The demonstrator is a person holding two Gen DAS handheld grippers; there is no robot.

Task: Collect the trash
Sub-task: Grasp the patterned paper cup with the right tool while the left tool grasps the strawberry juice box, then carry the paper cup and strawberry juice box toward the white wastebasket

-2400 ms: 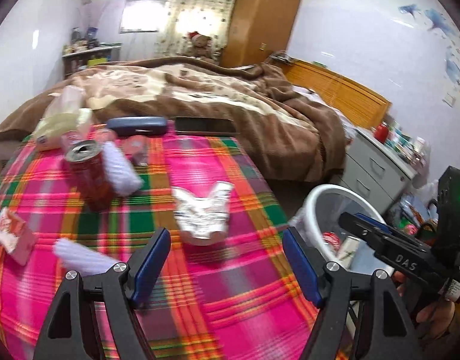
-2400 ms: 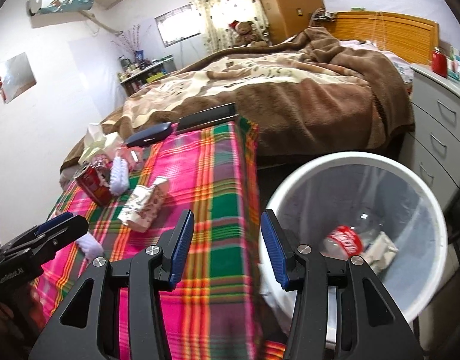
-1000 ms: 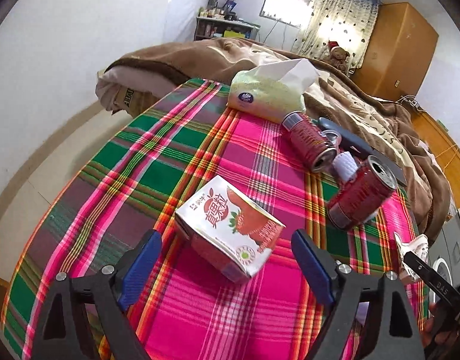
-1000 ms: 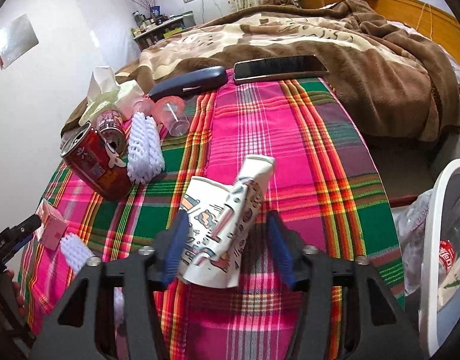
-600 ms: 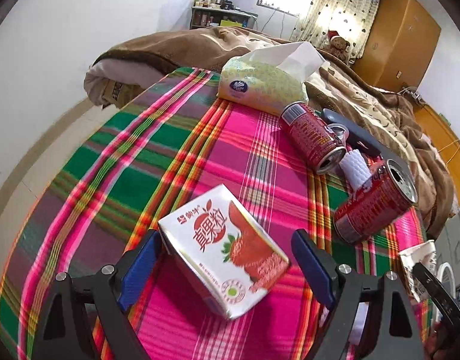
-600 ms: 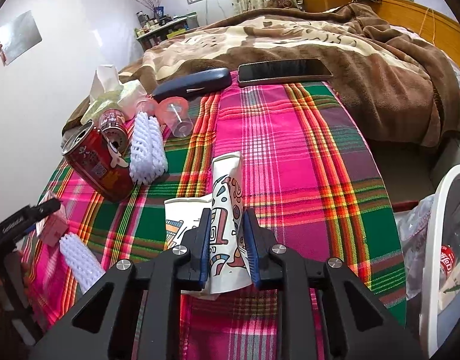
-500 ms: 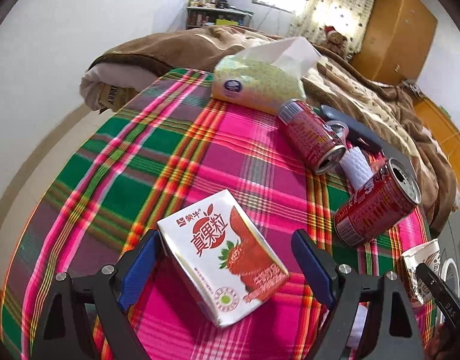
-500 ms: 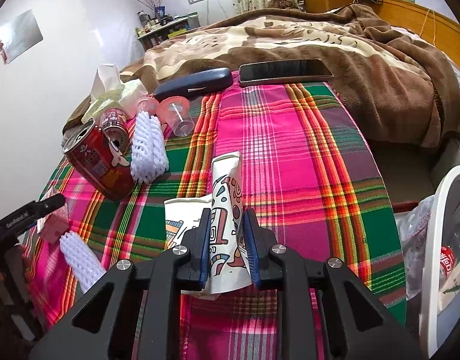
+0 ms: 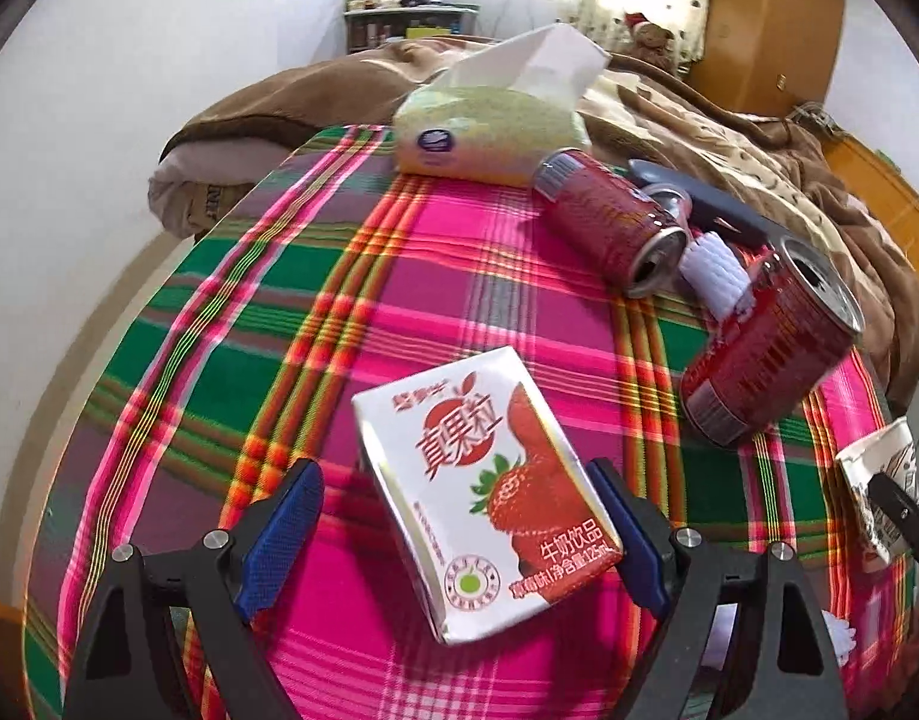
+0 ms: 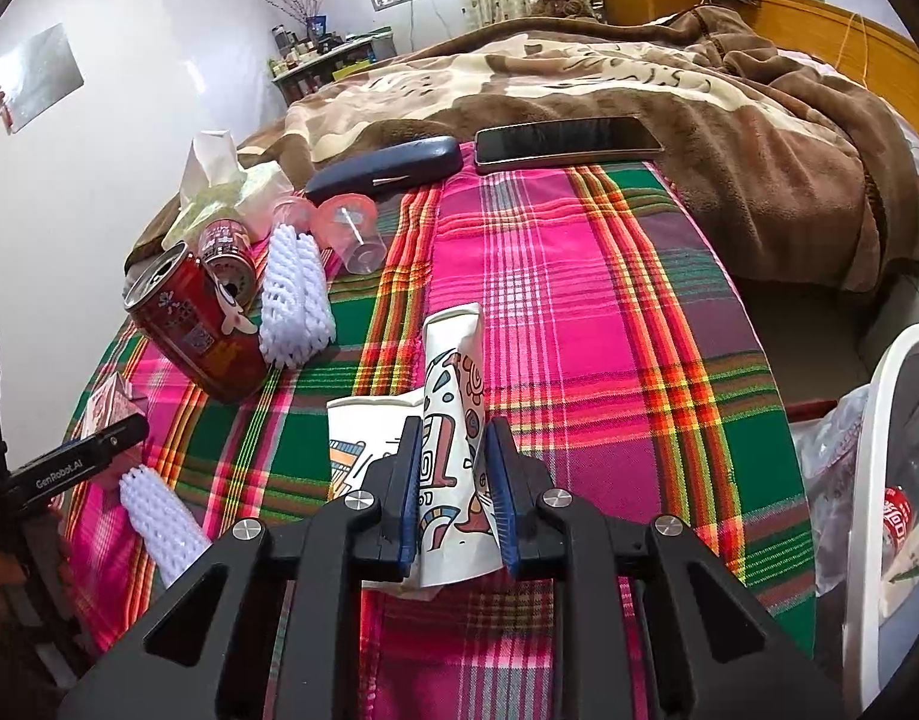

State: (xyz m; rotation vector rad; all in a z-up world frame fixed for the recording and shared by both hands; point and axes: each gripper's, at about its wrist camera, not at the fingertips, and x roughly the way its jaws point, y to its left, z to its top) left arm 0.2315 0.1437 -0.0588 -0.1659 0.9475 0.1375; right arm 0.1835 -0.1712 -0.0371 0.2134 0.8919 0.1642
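Observation:
My left gripper (image 9: 456,525) is open, its blue pads on either side of a white strawberry milk carton (image 9: 489,492) lying on the plaid tablecloth (image 9: 267,324). My right gripper (image 10: 456,477) is shut on a crumpled patterned paper cup (image 10: 453,420), which also shows at the right edge of the left wrist view (image 9: 876,480). Two red cans (image 9: 771,348) (image 9: 609,222) lie tipped beyond the carton. The white trash bin (image 10: 891,480) stands at the right, off the table edge.
A green tissue pack (image 9: 489,132), white foam fruit nets (image 10: 294,300) (image 10: 159,516), small plastic cups (image 10: 354,228), a dark glasses case (image 10: 387,171) and a phone (image 10: 567,141) lie on the table. A bed with a brown blanket (image 10: 639,78) is behind.
My right gripper closed on the paper cup and still holds it. My left gripper moved in around the milk carton, which now sits deeper between the open pads.

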